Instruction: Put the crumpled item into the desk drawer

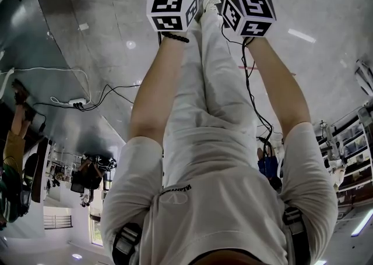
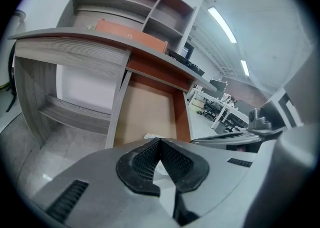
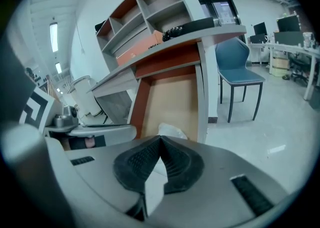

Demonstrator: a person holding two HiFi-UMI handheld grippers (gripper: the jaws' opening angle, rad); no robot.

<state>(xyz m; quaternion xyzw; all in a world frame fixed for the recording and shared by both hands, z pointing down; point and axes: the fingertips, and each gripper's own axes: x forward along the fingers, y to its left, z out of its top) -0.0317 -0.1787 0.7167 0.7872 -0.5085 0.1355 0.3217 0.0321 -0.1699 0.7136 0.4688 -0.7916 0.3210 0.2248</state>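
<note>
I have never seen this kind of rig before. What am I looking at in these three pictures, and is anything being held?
There is no robot here: a person carries a hand-held gripper in each hand. The head view looks down from the person's head onto their arms, legs and the grippers' marker cubes. The other two pictures come from cameras riding on the left hand-held gripper and the right hand-held gripper, looking along their jaws. Both pairs of jaws are closed, tips together, holding nothing. Beyond them stands a desk with its drawer pulled open. A white crumpled item appears to lie inside it.
</note>
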